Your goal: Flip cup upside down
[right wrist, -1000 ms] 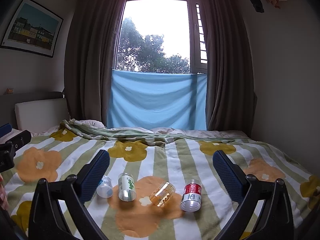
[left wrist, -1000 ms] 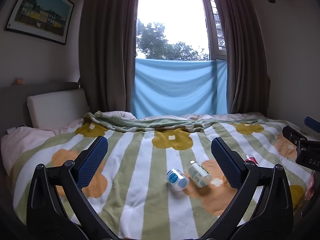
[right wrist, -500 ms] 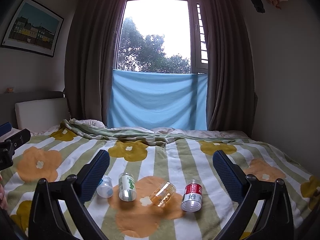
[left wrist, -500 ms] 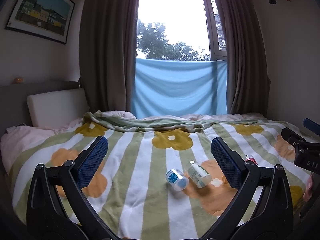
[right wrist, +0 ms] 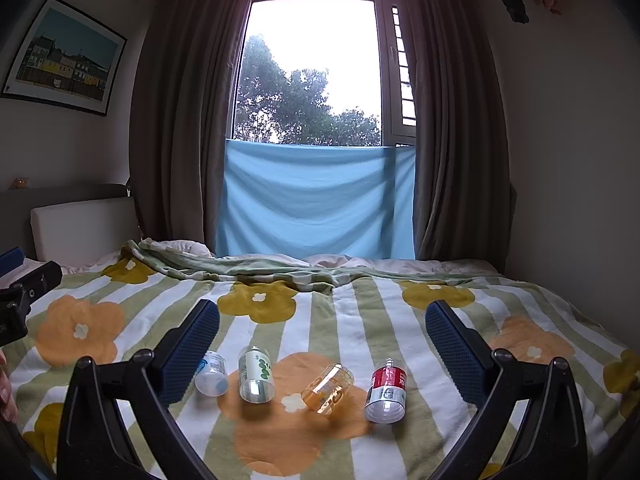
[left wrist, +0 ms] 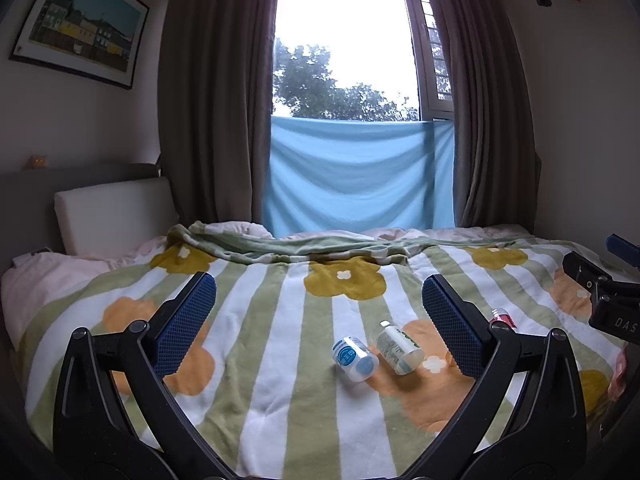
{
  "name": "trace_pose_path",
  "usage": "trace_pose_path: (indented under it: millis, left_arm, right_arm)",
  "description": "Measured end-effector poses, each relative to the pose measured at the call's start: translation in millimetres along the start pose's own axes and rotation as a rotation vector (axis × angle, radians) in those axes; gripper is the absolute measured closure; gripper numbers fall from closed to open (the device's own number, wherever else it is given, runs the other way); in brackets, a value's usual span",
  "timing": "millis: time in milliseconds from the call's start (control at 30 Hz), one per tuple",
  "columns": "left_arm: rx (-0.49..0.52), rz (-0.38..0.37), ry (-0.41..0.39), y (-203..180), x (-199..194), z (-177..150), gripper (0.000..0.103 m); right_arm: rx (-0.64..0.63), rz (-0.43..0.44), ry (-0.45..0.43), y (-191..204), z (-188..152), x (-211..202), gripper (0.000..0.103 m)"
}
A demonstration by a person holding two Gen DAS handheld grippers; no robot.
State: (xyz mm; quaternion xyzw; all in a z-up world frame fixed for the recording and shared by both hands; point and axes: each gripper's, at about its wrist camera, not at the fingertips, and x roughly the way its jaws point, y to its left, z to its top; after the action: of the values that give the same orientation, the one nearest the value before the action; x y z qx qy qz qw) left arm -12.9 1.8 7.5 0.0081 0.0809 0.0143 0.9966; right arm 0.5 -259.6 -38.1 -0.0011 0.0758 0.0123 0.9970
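Several small plastic cups lie on their sides in a row on a flowered blanket point(right wrist: 344, 320). In the right wrist view they are a blue-label cup point(right wrist: 212, 374), a green-label cup point(right wrist: 256, 374), an amber clear cup point(right wrist: 329, 389) and a red-label cup point(right wrist: 386, 390). My right gripper point(right wrist: 322, 348) is open and empty, above and short of them. In the left wrist view I see the blue-label cup point(left wrist: 354, 359), the green-label cup point(left wrist: 397, 347) and a sliver of the red-label cup point(left wrist: 502, 317). My left gripper point(left wrist: 318, 324) is open and empty, to their left.
The bed fills the lower view, with a folded blanket edge point(right wrist: 248, 266) at the back and a white headboard cushion point(left wrist: 114, 216) at left. Curtains and a blue cloth point(right wrist: 316, 200) hang behind. Each gripper shows at the other view's edge, the right one point(left wrist: 604, 292) here.
Both grippers have drifted very slightly. The cups lie where they were, and both grippers stay open.
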Motion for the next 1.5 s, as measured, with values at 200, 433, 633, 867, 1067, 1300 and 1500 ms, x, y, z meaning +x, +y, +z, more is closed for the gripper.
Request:
trace_pose_path:
  millis: [200,433,633,867,1067,1300,1500]
  left_arm:
    - [-0.004,-0.001,-0.003,-0.2,0.1,-0.6,0.000]
    - [-0.009,-0.005,-0.007,2.1,-0.2,-3.6,0.000]
    - [-0.015,-0.005,-0.007,3.8,0.2,-4.2,0.000]
    - [-0.019,-0.004,-0.002,5.9,3.1,-4.1,0.000]
    - [-0.022,0.000,0.003,8.8,7.0,-4.7,0.000]
    - [-0.016,0.007,0.035,12.8,21.1,-10.7,0.000]
    - [-0.017,0.016,0.057,22.6,33.2,-19.1,0.000]
  right_arm:
    - [0.001,0.001,-0.001,0.2,-0.8,0.6,0.000]
    - [0.003,0.001,-0.006,2.7,-1.2,1.9,0.000]
    - [0.002,0.000,-0.005,2.0,-3.0,1.5,0.000]
    - [-0.007,-0.009,-0.005,2.5,-2.8,2.4,0.000]
    - [-0.004,-0.012,0.004,1.4,-3.9,7.5,0.000]
    - [0.012,-0.044,0.176,-7.9,-17.2,62.2,0.000]
    - [0.031,-0.077,0.407,-21.2,-39.4,152.0,0.000]
